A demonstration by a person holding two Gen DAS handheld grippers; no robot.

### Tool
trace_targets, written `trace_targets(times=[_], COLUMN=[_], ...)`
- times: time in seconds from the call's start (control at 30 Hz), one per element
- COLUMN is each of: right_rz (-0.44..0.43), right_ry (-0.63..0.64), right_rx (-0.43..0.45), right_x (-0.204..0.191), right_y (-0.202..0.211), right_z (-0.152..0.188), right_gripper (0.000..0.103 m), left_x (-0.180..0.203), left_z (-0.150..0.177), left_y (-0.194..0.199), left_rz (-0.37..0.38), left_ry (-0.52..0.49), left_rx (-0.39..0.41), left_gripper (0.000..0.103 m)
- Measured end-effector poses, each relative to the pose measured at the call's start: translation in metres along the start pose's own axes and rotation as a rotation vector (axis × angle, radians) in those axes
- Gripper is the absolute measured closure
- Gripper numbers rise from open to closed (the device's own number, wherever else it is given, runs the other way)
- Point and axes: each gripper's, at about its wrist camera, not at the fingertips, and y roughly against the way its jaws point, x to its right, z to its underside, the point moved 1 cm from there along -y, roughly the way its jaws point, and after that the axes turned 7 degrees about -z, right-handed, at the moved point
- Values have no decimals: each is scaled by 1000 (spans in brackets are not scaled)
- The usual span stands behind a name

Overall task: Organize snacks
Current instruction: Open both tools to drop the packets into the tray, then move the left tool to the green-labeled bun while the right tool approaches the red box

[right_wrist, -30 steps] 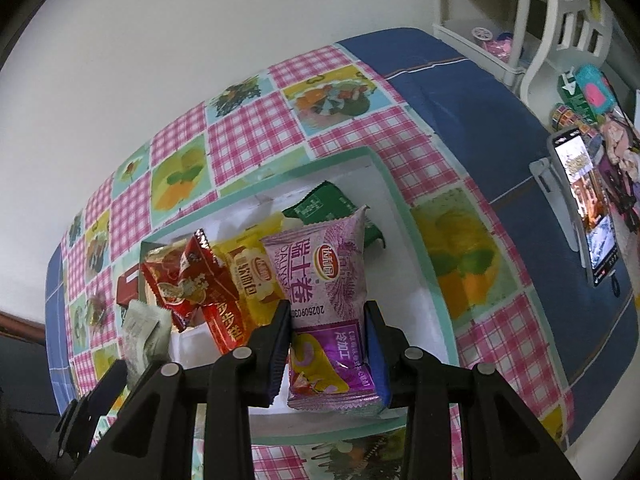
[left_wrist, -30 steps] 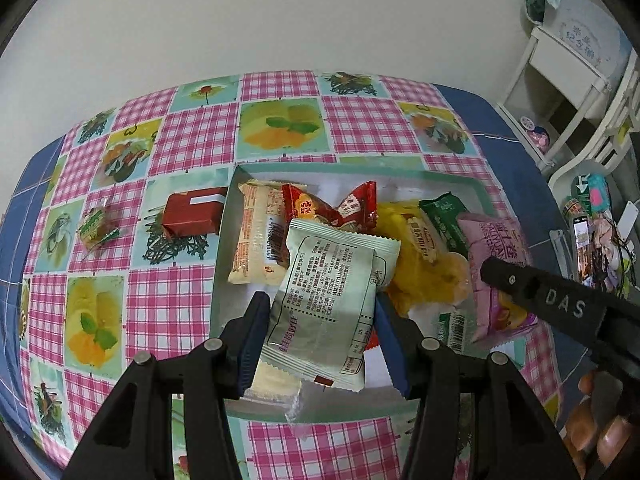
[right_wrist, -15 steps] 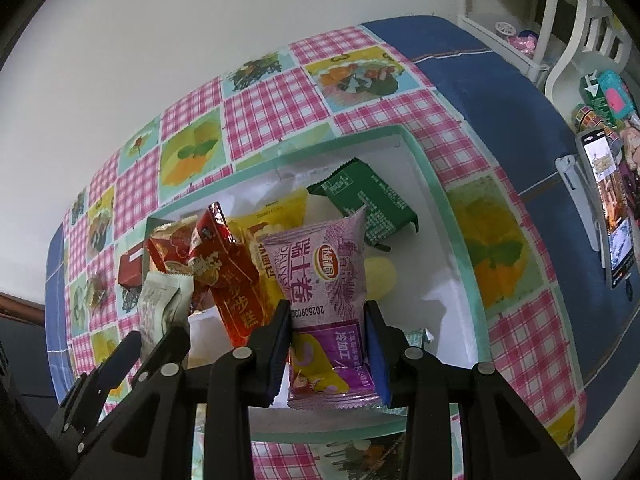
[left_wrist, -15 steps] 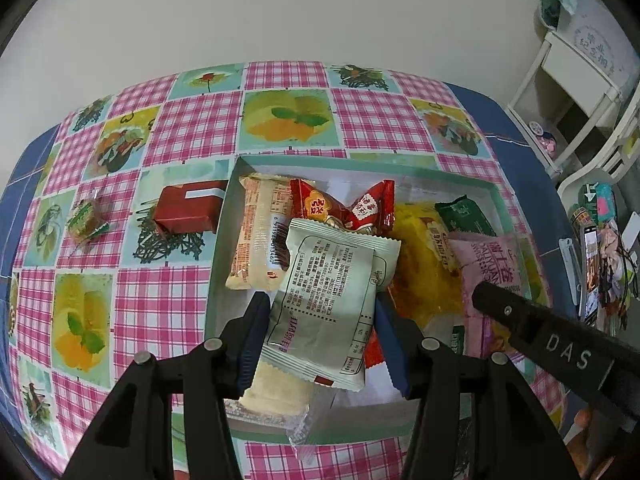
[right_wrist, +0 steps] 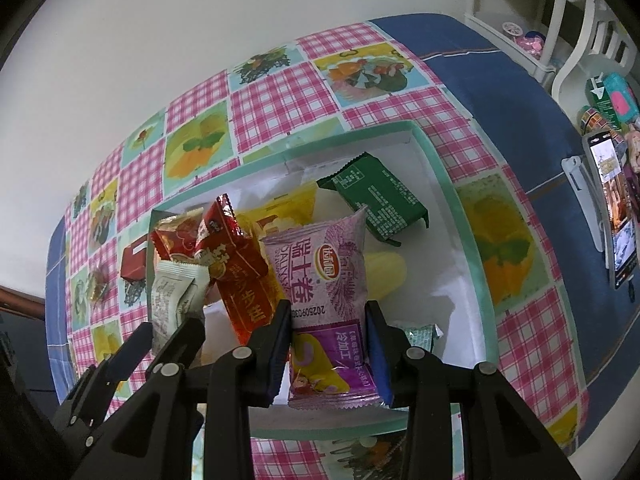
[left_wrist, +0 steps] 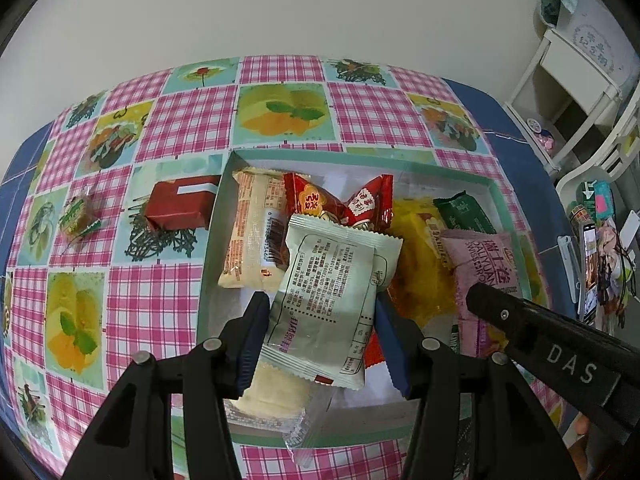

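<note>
A shallow box with a teal rim (left_wrist: 208, 240) (right_wrist: 468, 236) lies on the checked tablecloth and holds several snack packets. My left gripper (left_wrist: 320, 320) is shut on a pale green packet (left_wrist: 332, 300) held over the box's near left part. My right gripper (right_wrist: 328, 328) is shut on a purple packet (right_wrist: 324, 280) over the box's near edge. That purple packet (left_wrist: 486, 264) also shows in the left wrist view, with the right gripper's finger (left_wrist: 540, 340) in front of it. The pale green packet (right_wrist: 176, 296) shows at the left of the right wrist view.
In the box lie a red packet (left_wrist: 340, 204), a cream packet (left_wrist: 256, 232), a yellow packet (left_wrist: 416, 256) and a green packet (right_wrist: 380, 200). Outside it, at the left, are a red carton (left_wrist: 180, 204) and a small wrapped sweet (left_wrist: 80, 216). A phone on a stand (right_wrist: 612, 216) stands at right.
Both grippers keep their packets and have drawn back a little, so more of the box and cloth shows. The green packet in the box is now uncovered in the right wrist view.
</note>
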Motion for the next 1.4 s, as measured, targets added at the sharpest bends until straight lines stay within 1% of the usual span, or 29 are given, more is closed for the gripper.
trace_targets(times=[0.27,0.43,0.67,0.8,0.97,1.03,1.07,1.1,1.17,1.27,1.3,1.33,1.37,1.4], right_rz=[0,3,-3,-3,5,7,9,10,11,16,19,21,22,23], right_ry=[4,-1,1,6,10,14,15,16,19,26,29,30,31,30], right_rx=[-4,4,27,35,29,26,25,24,20,12,10,8,6,5], right_x=[1,2,0,-2,-2,-3,-4,-4,-4,-5,-6,-7,-7,-7], right_y=[0,3,11,14,12,11,11,11,10,8,7,6,5,4], right_z=[-1,-2,-2,-2,-2,-2,-2,-2,-2,-2,-2,-1,-1,-1], right_gripper=[64,62,62,62,63,63,62,61,55,50,49,44,35,32], left_x=[1,0,-8,-18,-38,-48,-52,-56,-65,-75,-78,-81,-83,-85], left_z=[-1,-2,-6,-9,-9,-9,-9,-8,-7,-6,-6,-5,-5,-4], left_y=[0,2,10,15,15,14,13,12,9,4,3,2,1,1], left_rz=[4,8,14,-19,-82,-113,-122,-128,-143,-171,-174,-183,-194,-210], left_ry=[4,14,42,66,114,137,149,160,185,213,220,232,239,243], left_rx=[-4,3,8,17,4,-3,-5,-10,-25,-46,-50,-55,-56,-57], left_gripper=[48,42,42,42,41,35,35,35,34,34,30,20,16,12])
